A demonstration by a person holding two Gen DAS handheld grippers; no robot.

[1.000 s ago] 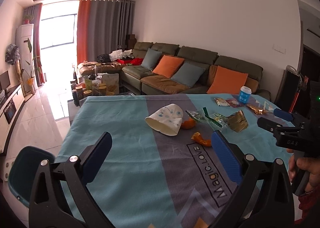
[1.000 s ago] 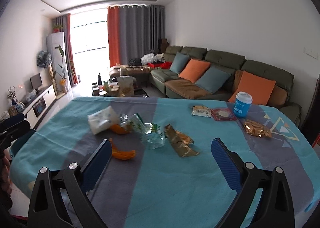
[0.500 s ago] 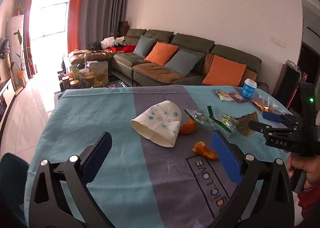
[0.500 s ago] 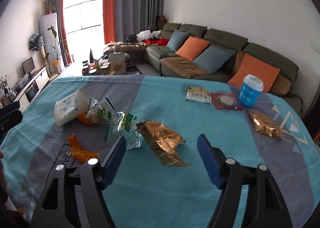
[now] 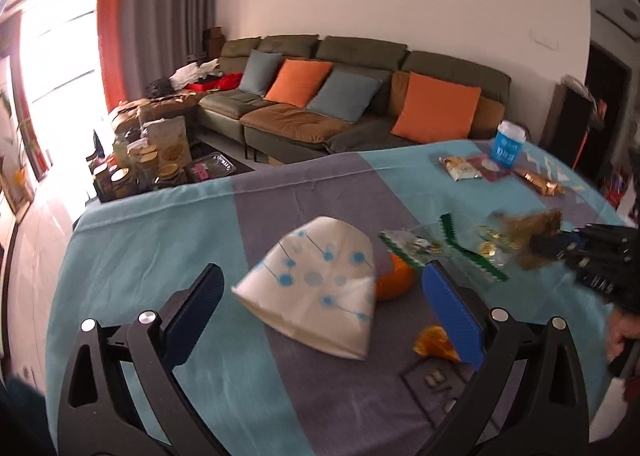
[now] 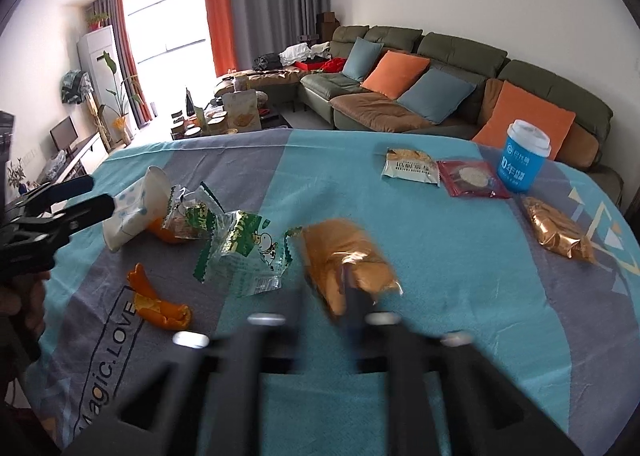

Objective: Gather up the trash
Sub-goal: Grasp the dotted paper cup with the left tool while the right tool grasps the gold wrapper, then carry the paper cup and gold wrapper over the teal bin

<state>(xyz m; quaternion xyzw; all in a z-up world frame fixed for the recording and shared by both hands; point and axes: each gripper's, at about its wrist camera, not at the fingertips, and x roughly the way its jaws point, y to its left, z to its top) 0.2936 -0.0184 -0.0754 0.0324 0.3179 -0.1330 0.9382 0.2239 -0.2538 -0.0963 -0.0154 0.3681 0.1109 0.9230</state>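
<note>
A tipped white paper cup with blue dots [image 5: 320, 288] lies on the turquoise and grey tablecloth [image 5: 160, 256]. My left gripper [image 5: 320, 278] is open, with a finger on each side of the cup and neither touching it. An orange peel [image 5: 394, 280] rests against the cup, and a smaller peel [image 5: 434, 342] lies by my right finger. My right gripper [image 6: 348, 296] is shut on the near end of a crumpled gold wrapper [image 6: 344, 256]; its fingers are blurred. Green and clear wrappers [image 6: 244, 252] lie just left of it.
At the far right of the table are a blue lidded cup [image 6: 522, 159], a gold packet [image 6: 556, 232], a pale snack packet [image 6: 410, 167] and a red packet [image 6: 470, 177]. Another orange peel [image 6: 160, 308] lies near the front edge. A sofa stands behind the table.
My right gripper's jaws went from wide open to shut on the gold wrapper as it came down. My left gripper moved in closer and lower, and now brackets the white cup.
</note>
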